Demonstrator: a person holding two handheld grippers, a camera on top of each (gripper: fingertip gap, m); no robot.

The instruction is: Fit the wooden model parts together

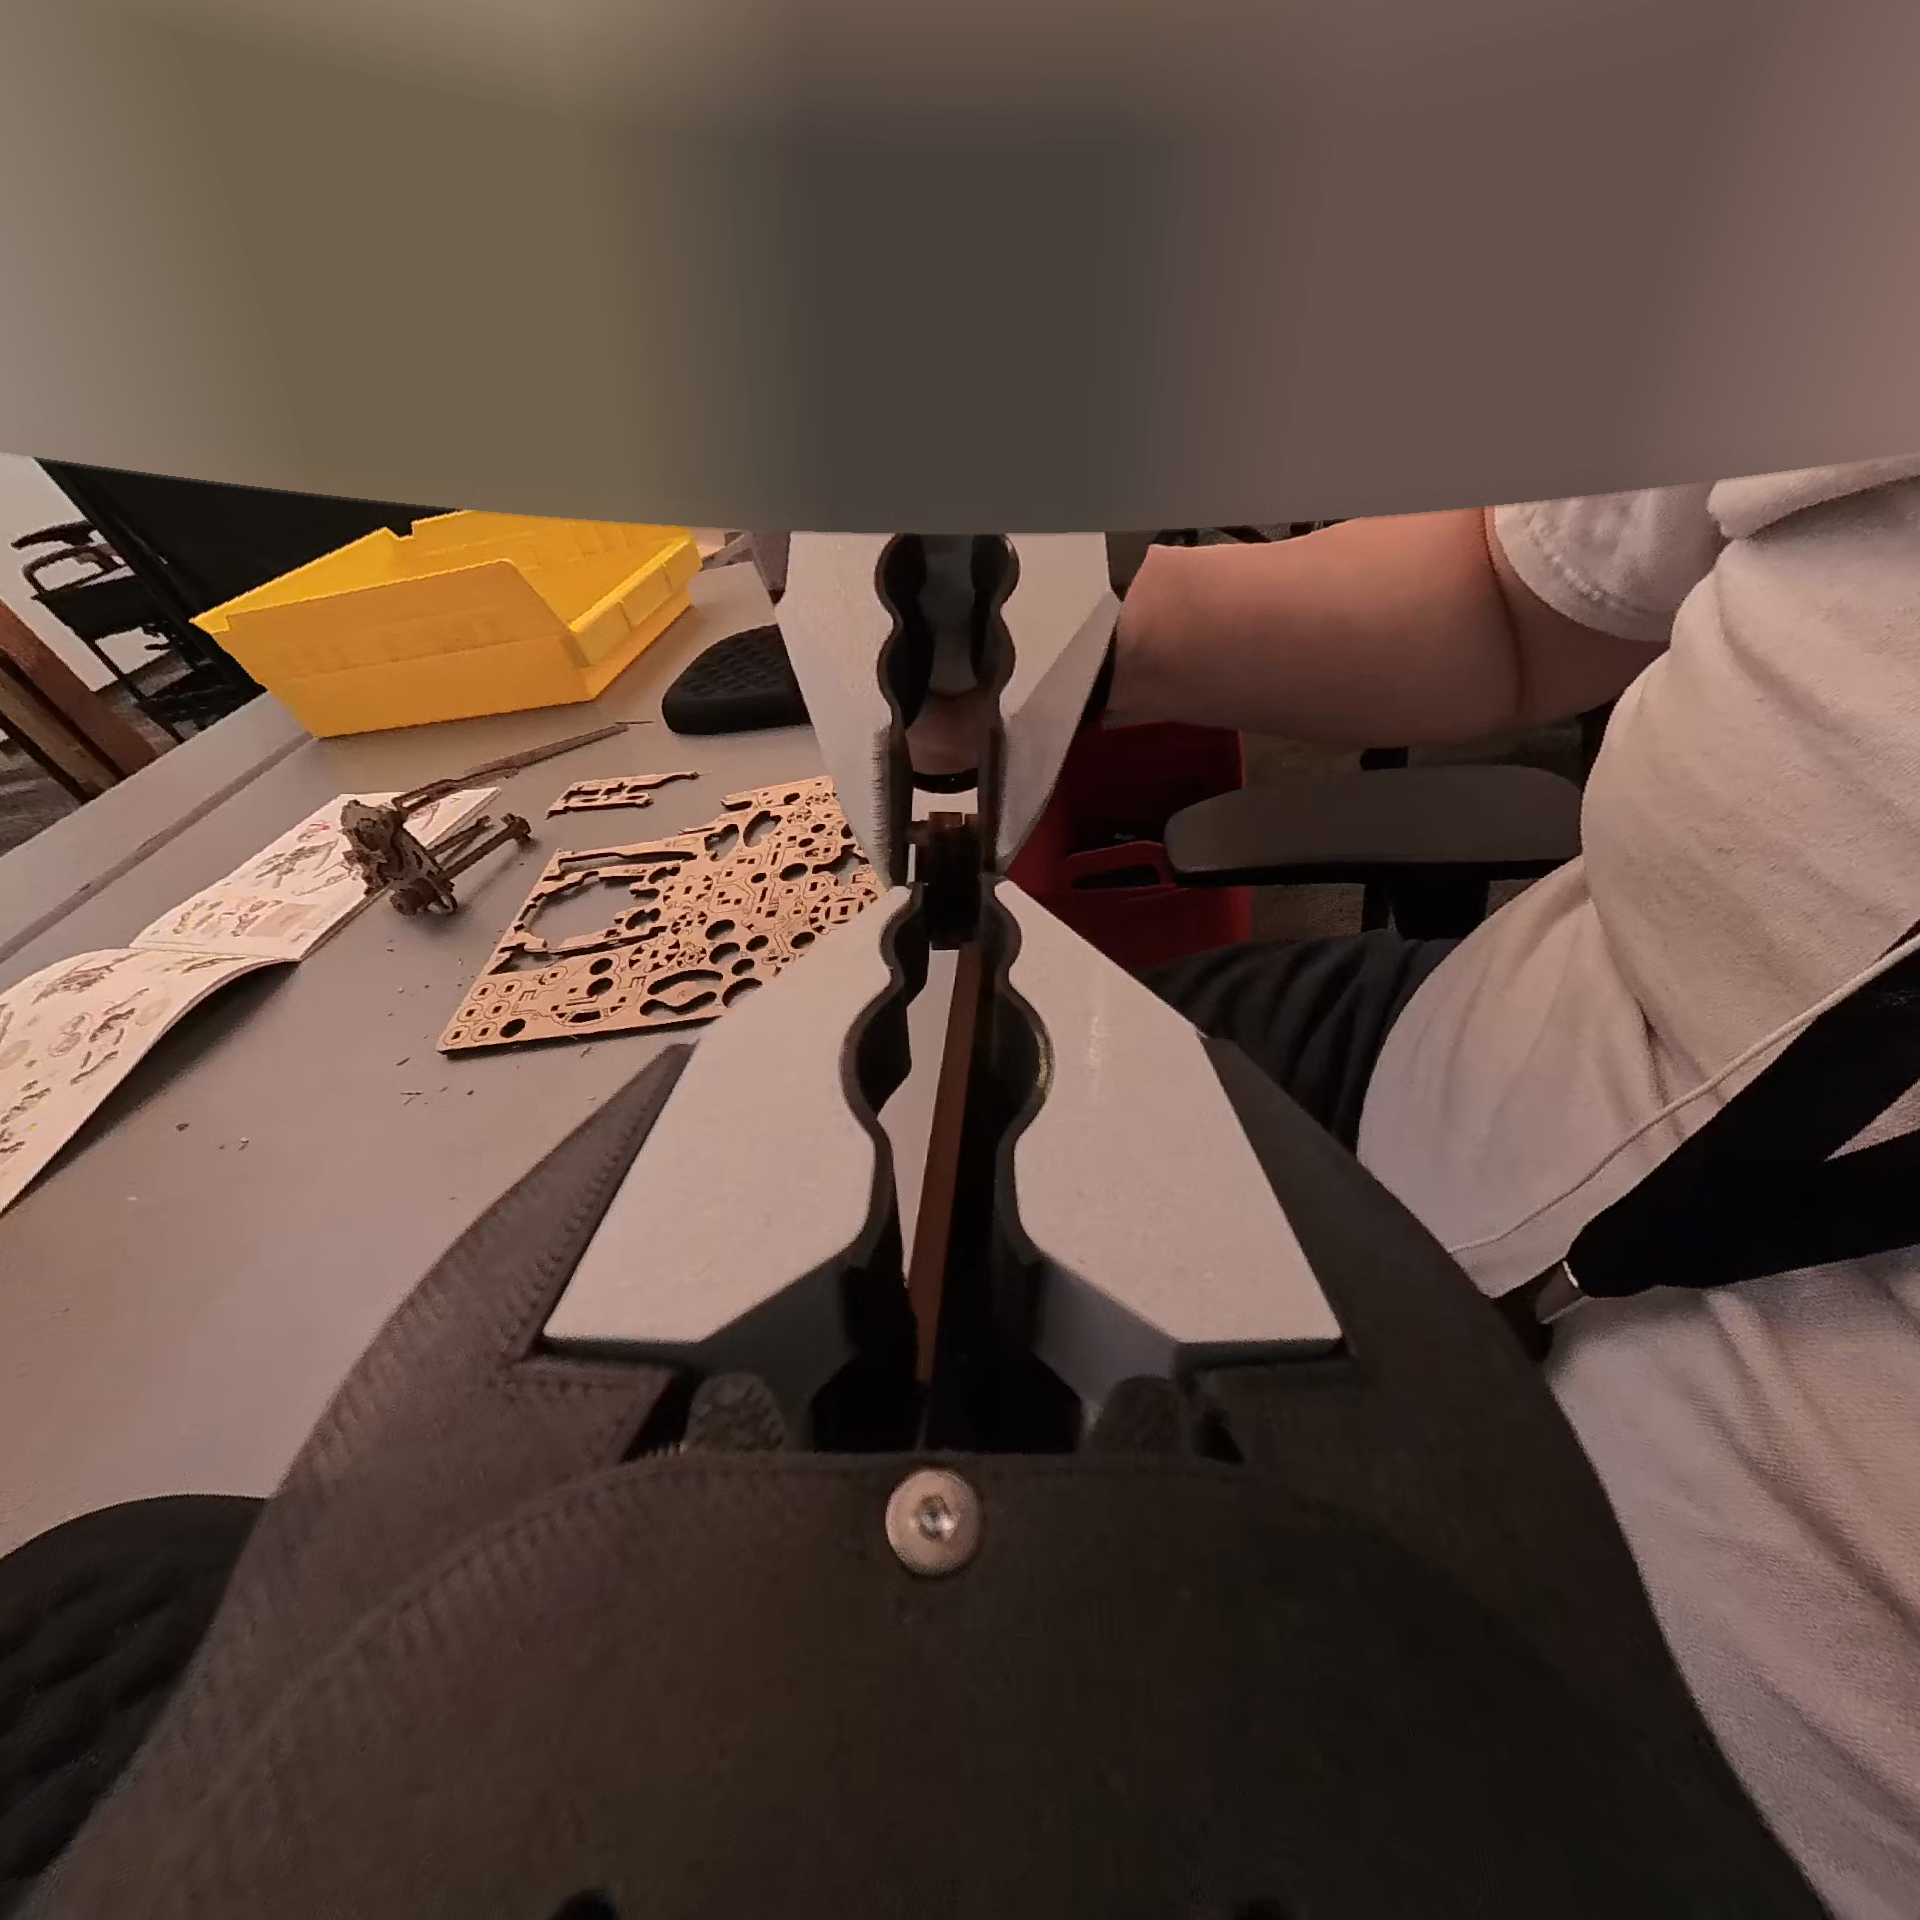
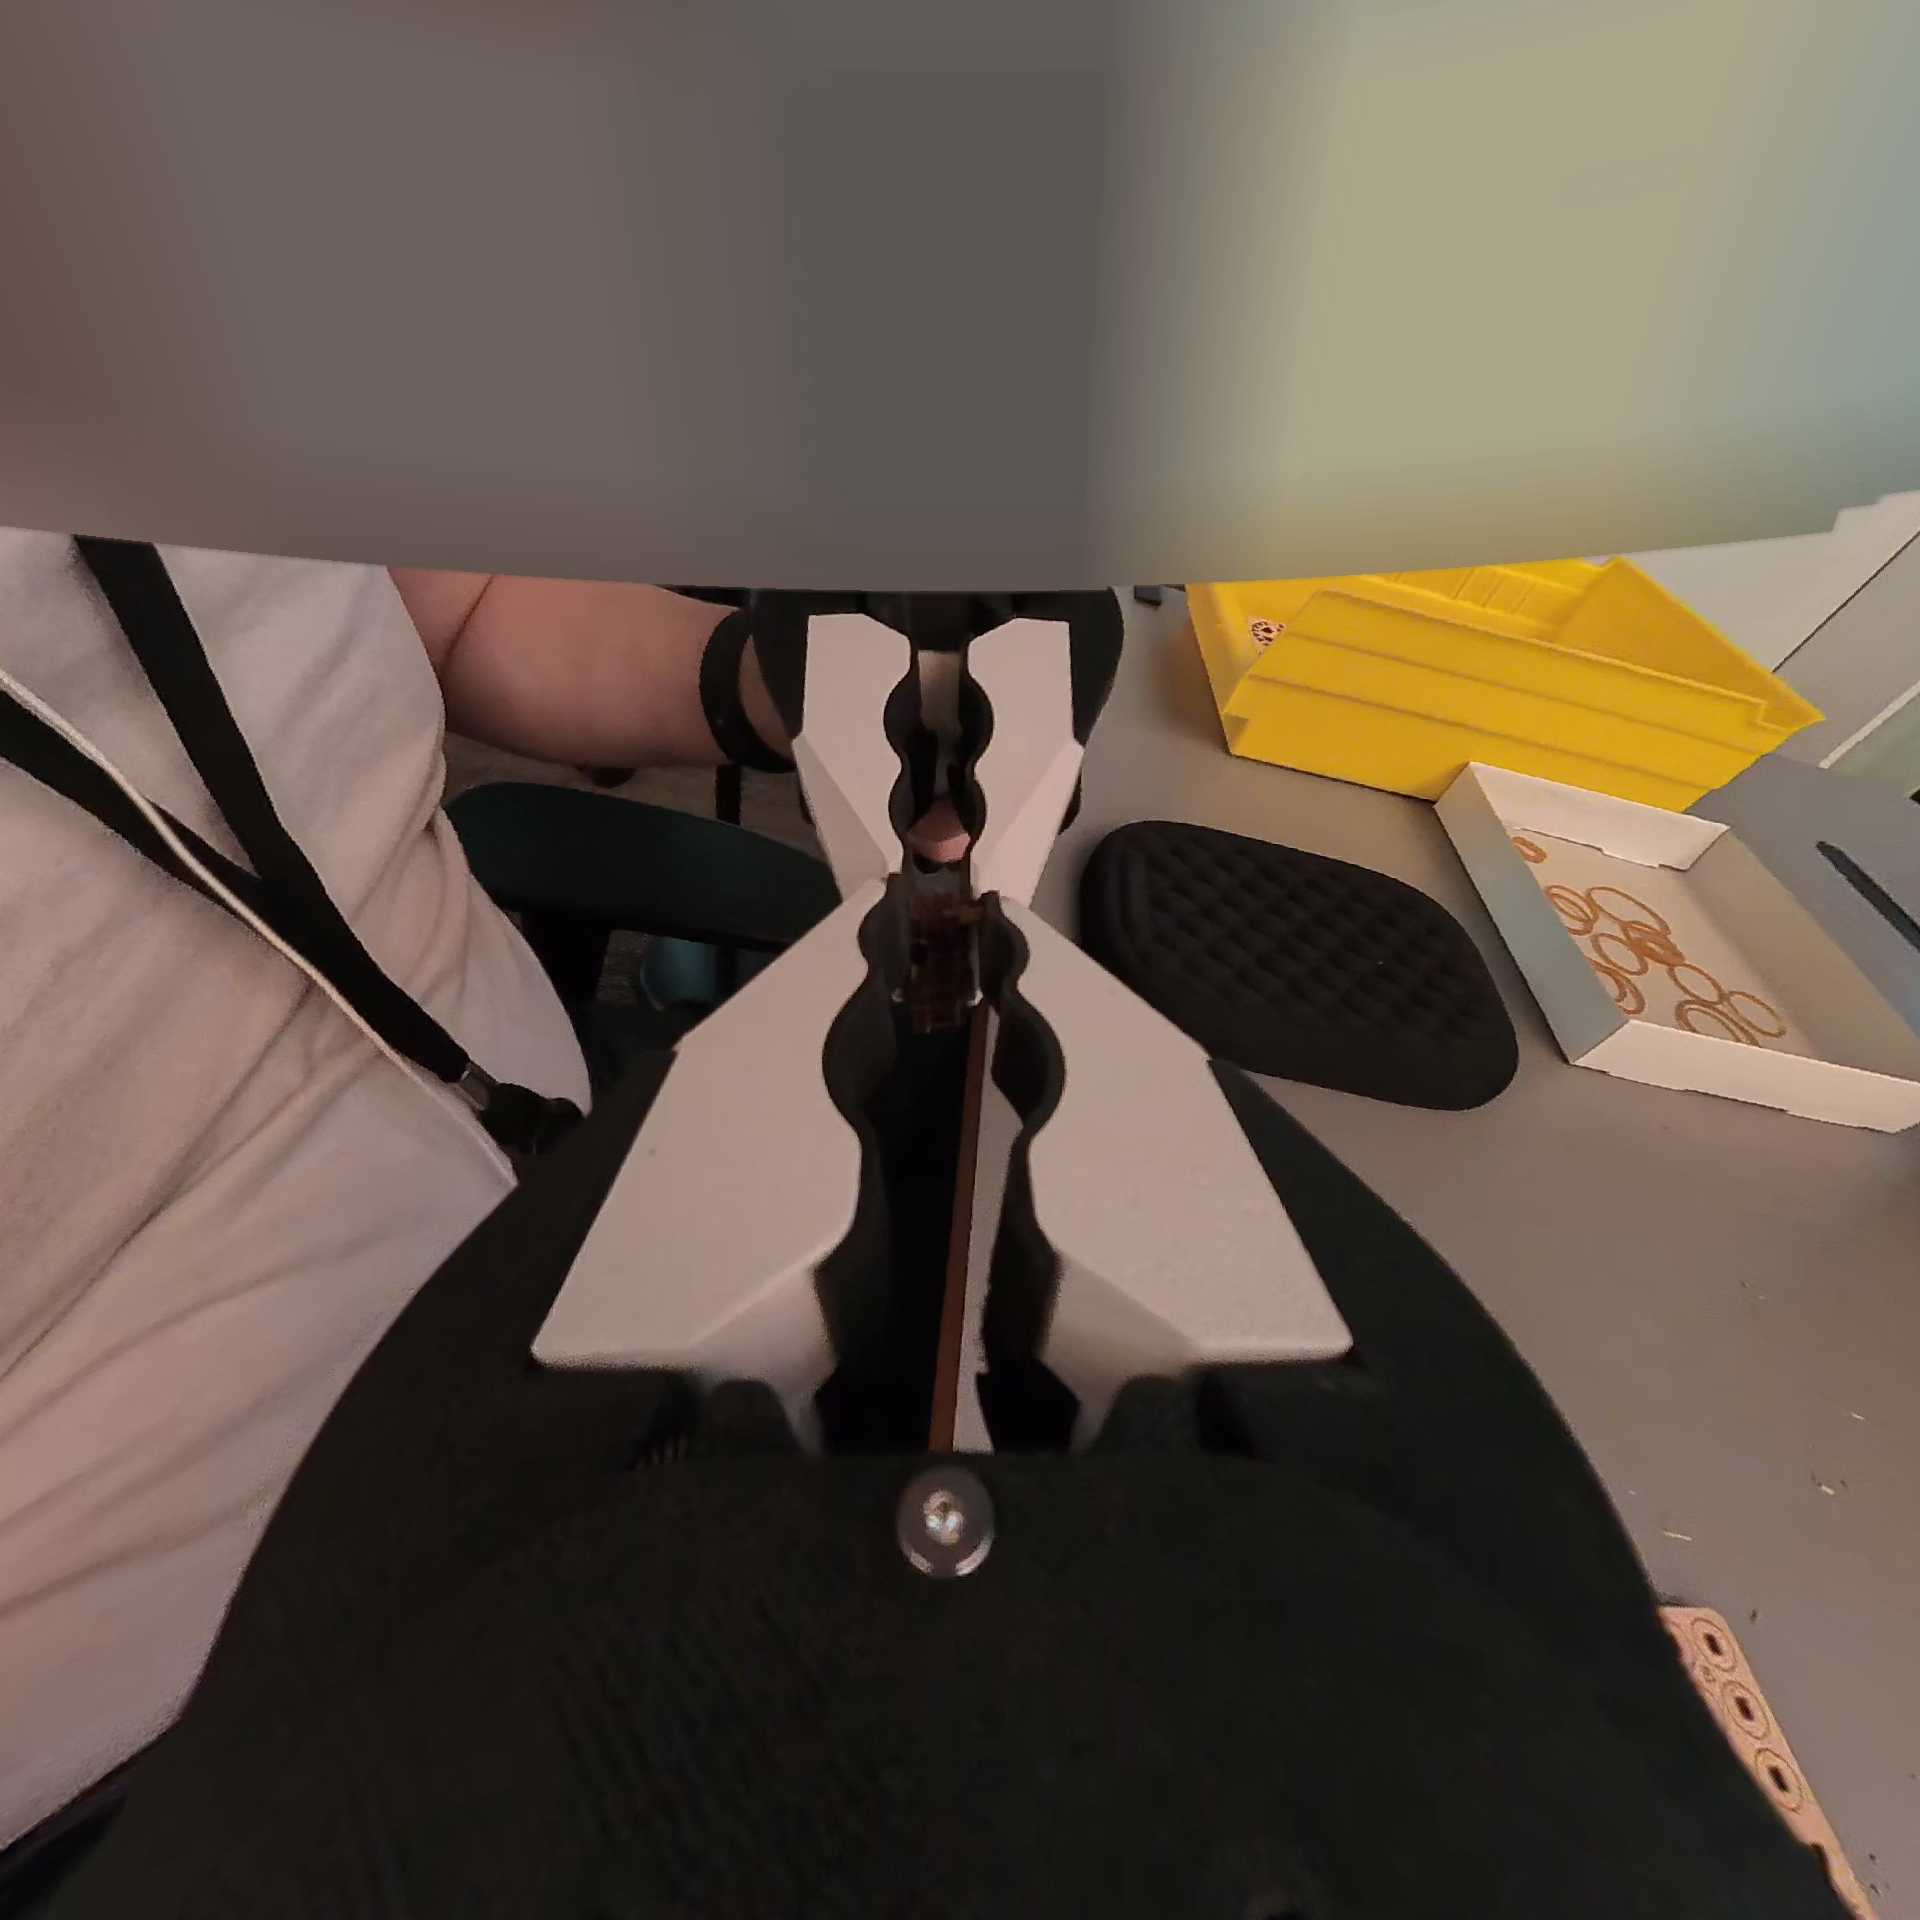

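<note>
Both grippers meet tip to tip in mid-air over the table edge, in front of the seated person. Left gripper is clamped on a thin wooden strip that runs back between its fingers; right gripper is likewise closed on a strip with a small dark toothed part at its tip. Where the two pieces meet is too dark and small to say whether they are seated, so I judge this joint in progress.

On the table, left to right: an open instruction booklet, a small part-built assembly resting on it, a loose cut-out piece, and a part sheet with many holes already punched. Some parts are thus out and joined; the model looks far from finished.

Beyond, a yellow bin and a white tray holding rings, apparently unused.
</note>
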